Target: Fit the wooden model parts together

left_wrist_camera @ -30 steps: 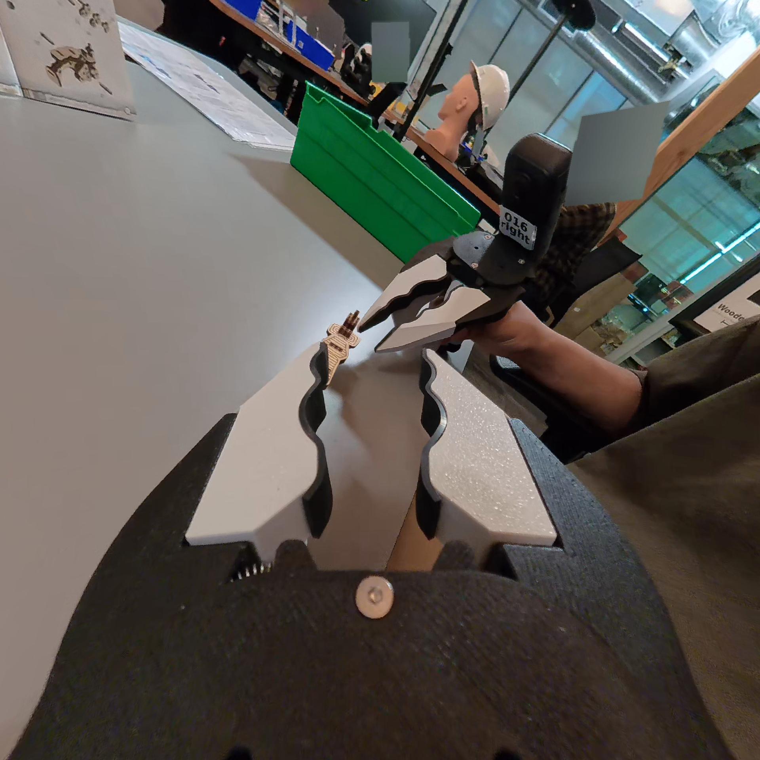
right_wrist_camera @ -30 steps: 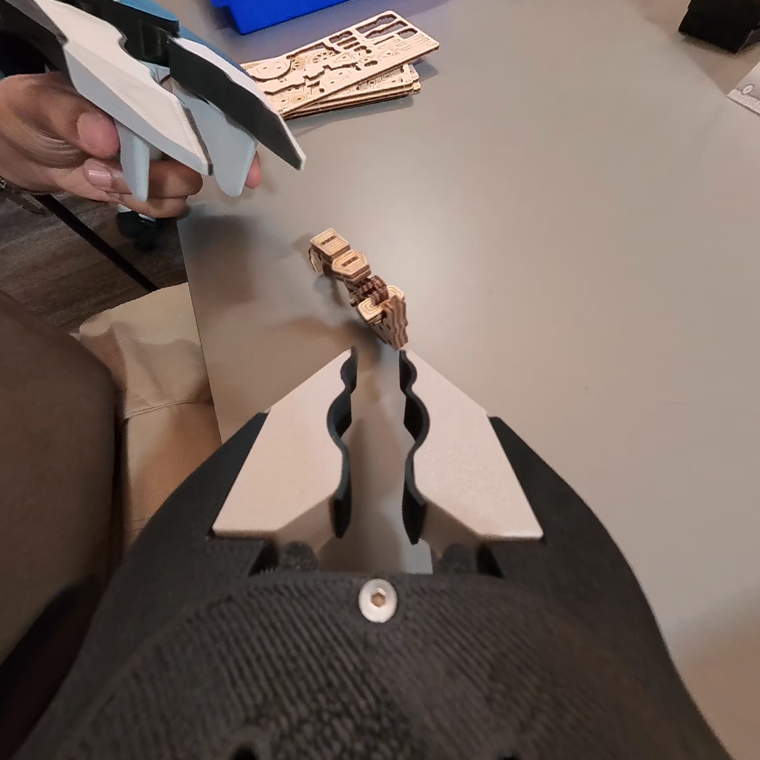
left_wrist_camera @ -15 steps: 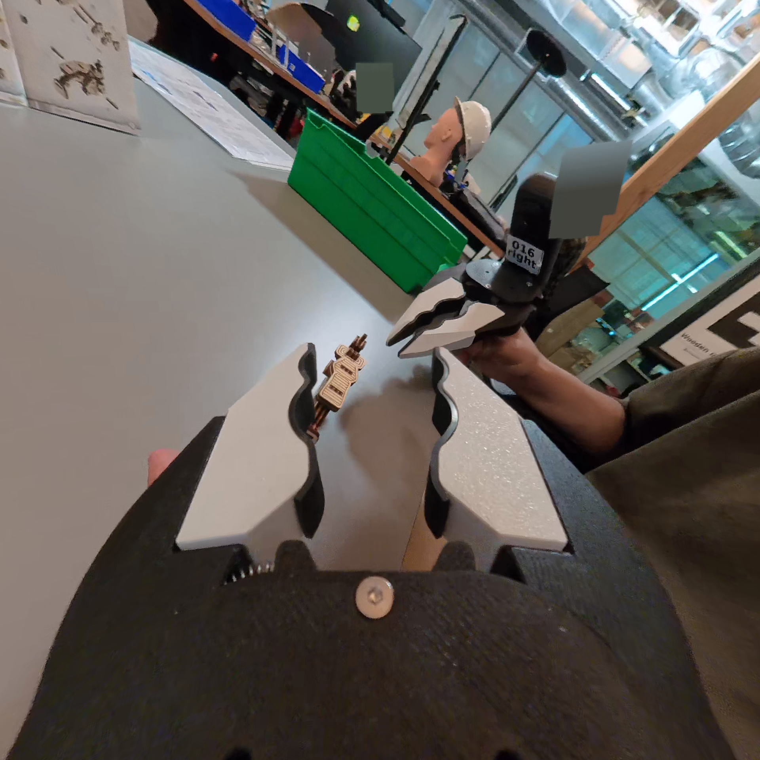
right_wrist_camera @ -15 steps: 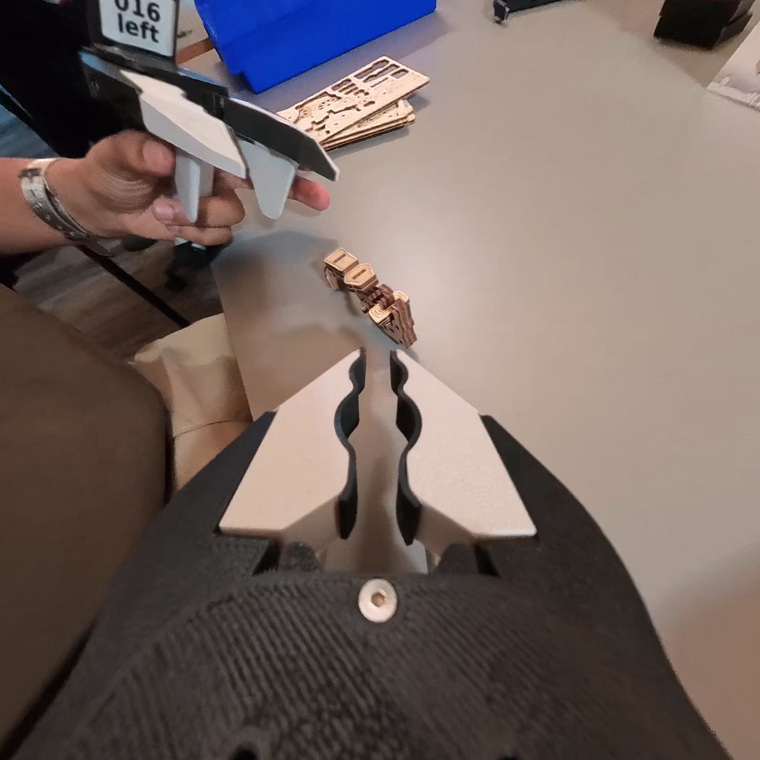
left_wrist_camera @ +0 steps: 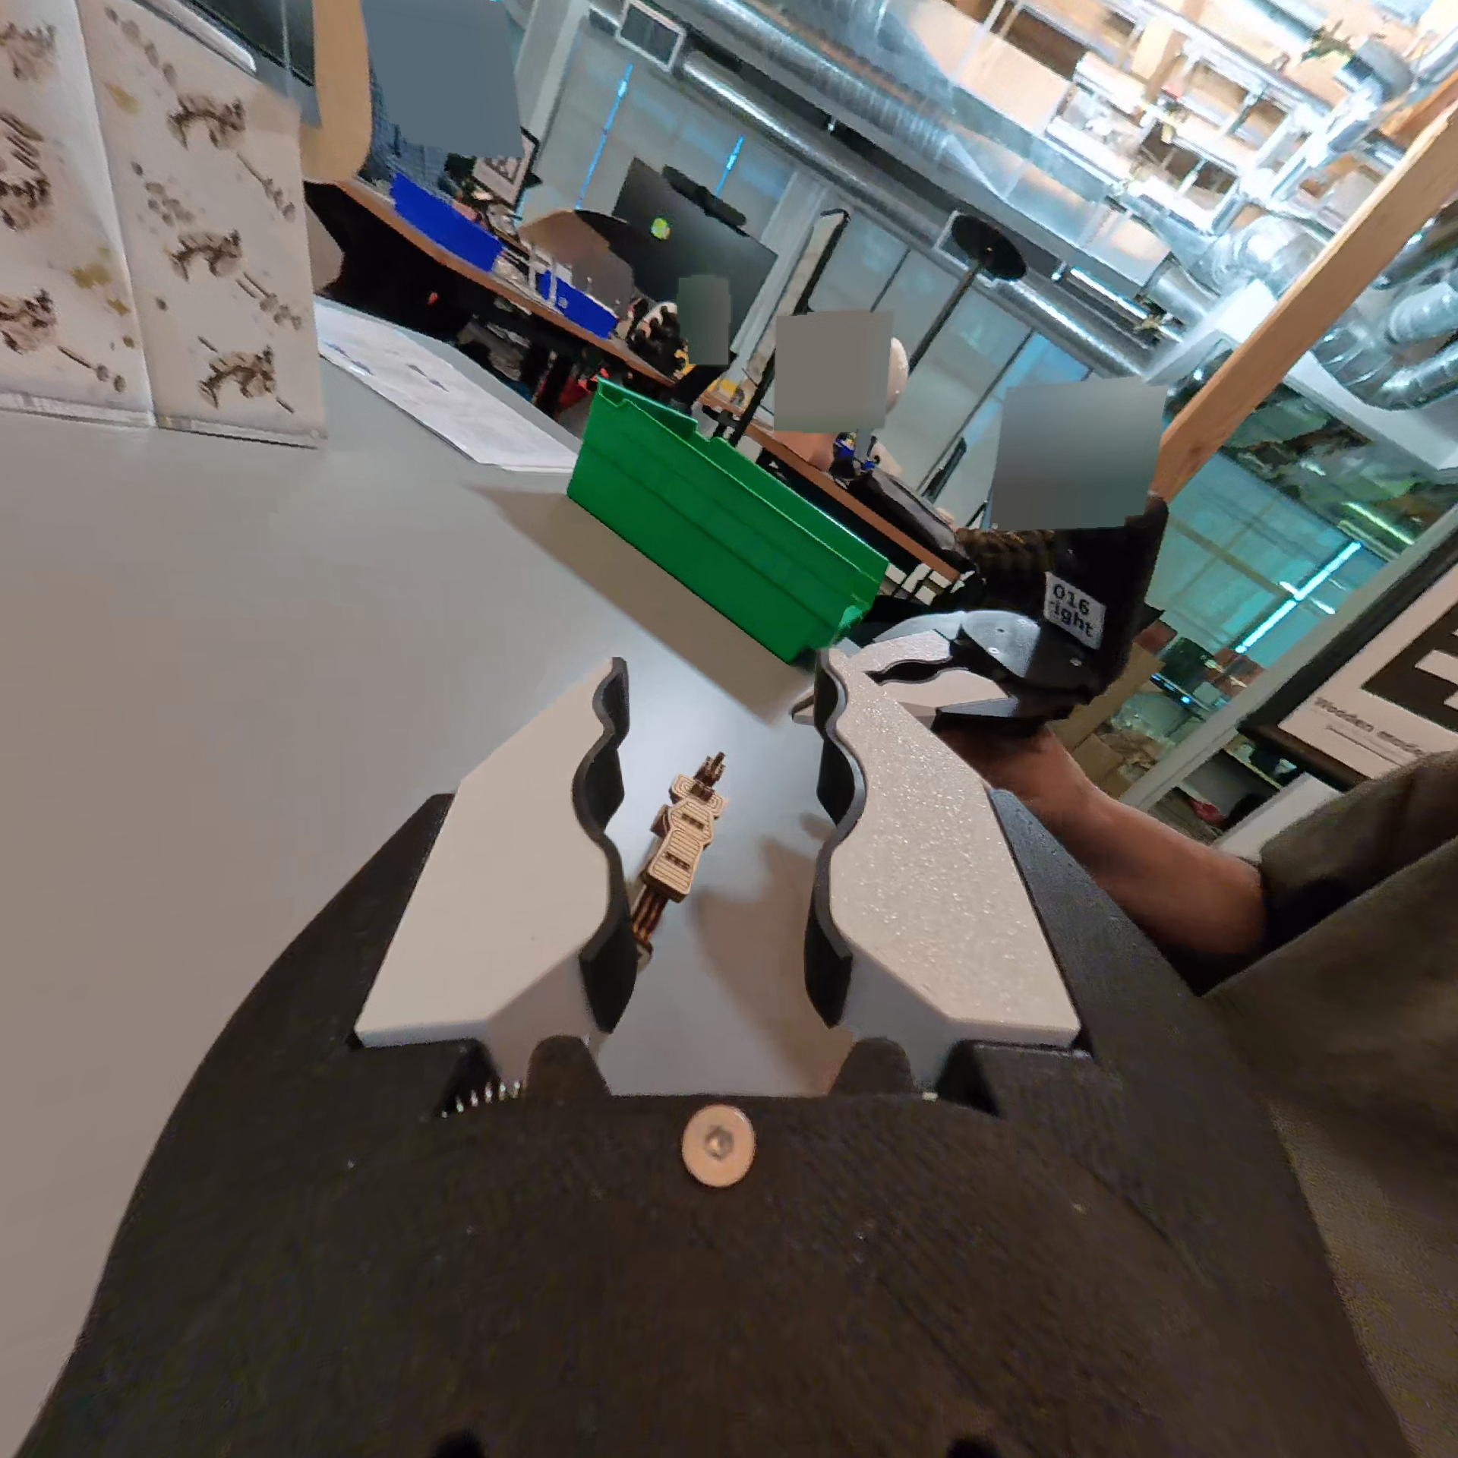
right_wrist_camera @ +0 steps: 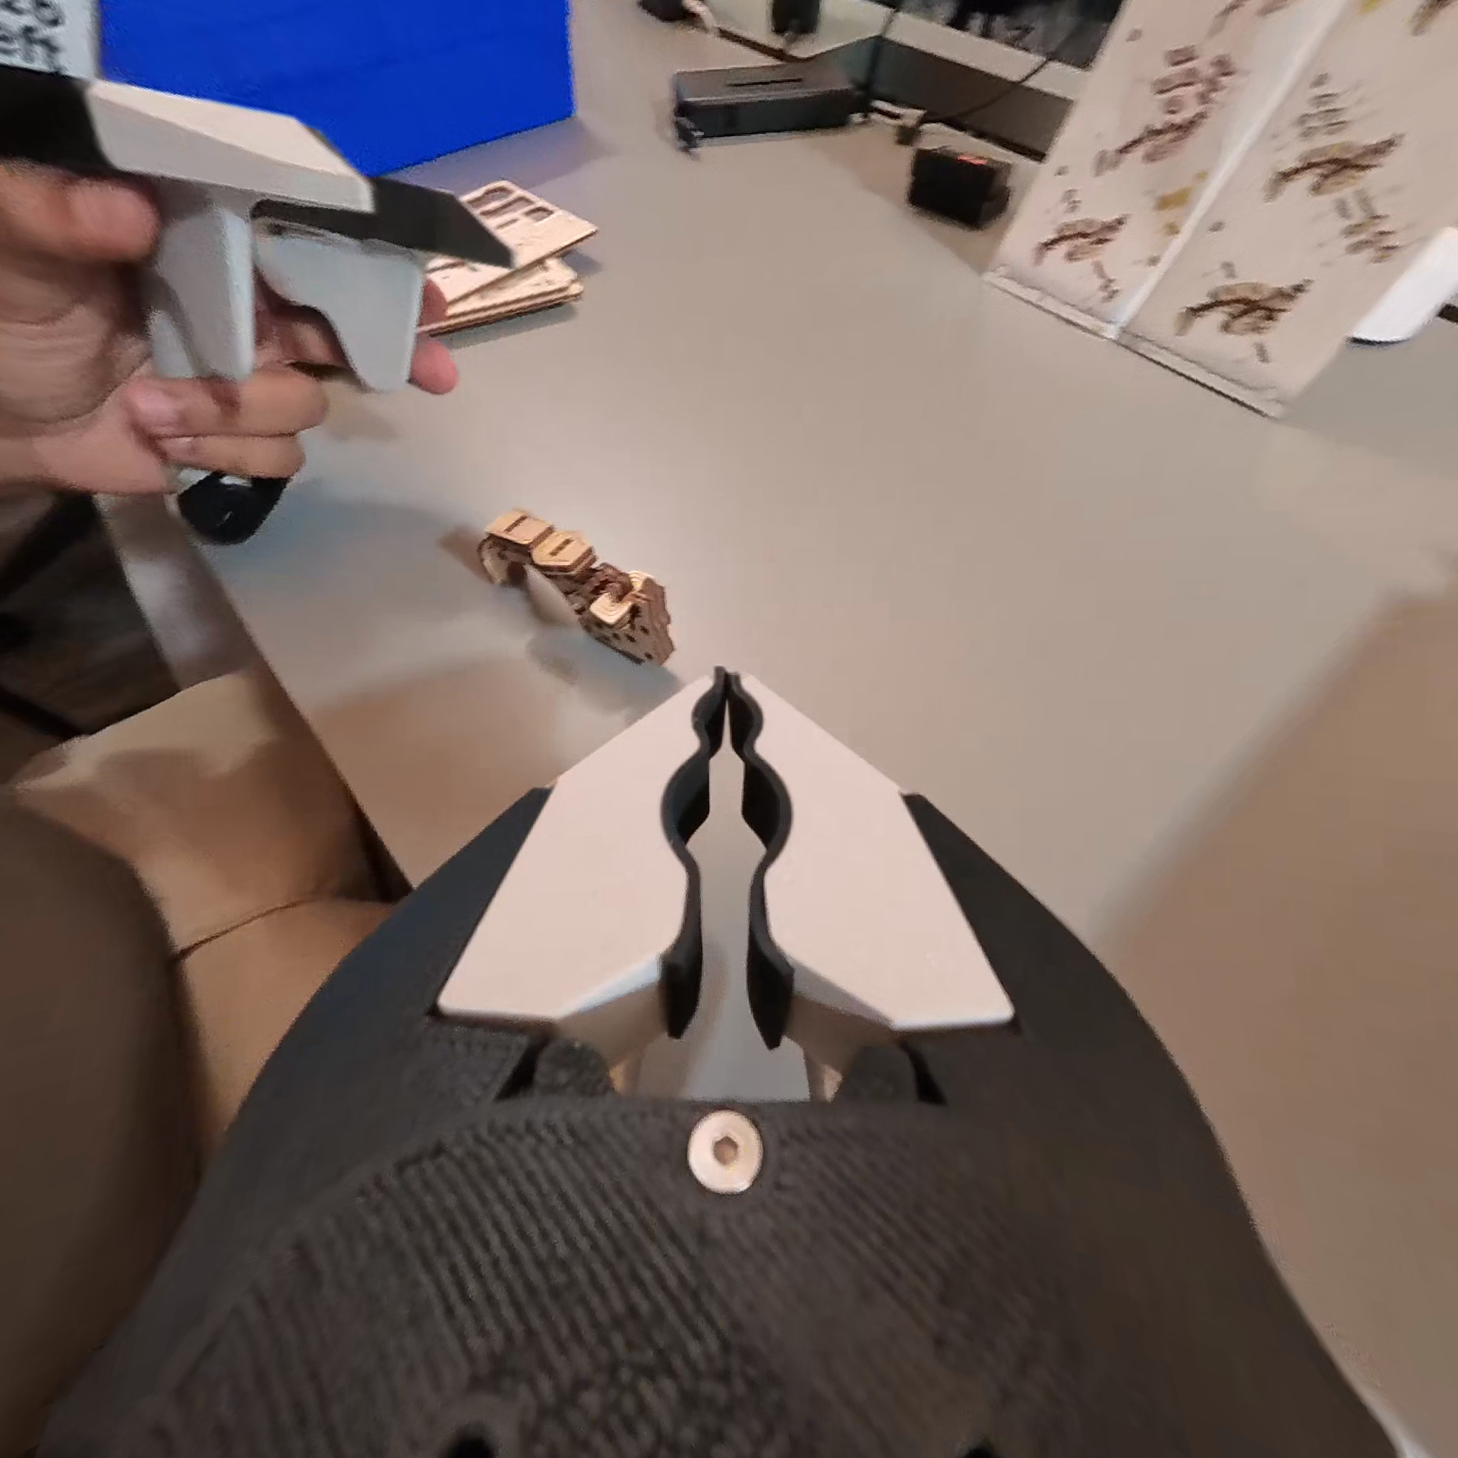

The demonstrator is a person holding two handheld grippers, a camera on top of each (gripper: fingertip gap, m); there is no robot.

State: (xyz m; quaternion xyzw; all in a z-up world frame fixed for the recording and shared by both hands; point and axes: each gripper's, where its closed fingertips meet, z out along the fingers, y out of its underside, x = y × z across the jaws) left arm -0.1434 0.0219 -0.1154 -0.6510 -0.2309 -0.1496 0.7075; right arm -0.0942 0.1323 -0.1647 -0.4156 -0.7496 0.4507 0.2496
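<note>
A small assembled wooden model piece [right_wrist_camera: 584, 584] lies on the grey table [right_wrist_camera: 868, 513] near its front edge. In the left wrist view the piece [left_wrist_camera: 686, 844] shows between my left gripper's fingers, its near end hidden behind the left finger. My left gripper [left_wrist_camera: 718, 686] is open and empty; the right wrist view shows it [right_wrist_camera: 434, 229] held in a hand, above and left of the piece. My right gripper [right_wrist_camera: 722, 678] is shut and empty, its tips just short of the piece. It also shows in the left wrist view [left_wrist_camera: 947, 686], partly behind my right finger.
A stack of wooden part sheets [right_wrist_camera: 513, 260] lies beyond the piece, in front of a blue bin [right_wrist_camera: 339, 79]. Instruction boards [right_wrist_camera: 1231, 205] and a black box [right_wrist_camera: 958, 185] stand at the back right. A green bin [left_wrist_camera: 710, 536] sits at the table's far edge. Left tips to right tips: about 15 cm.
My right gripper has closed from slightly open and drawn back from the piece. My left gripper has moved forward, so the piece now shows between its open fingers.
</note>
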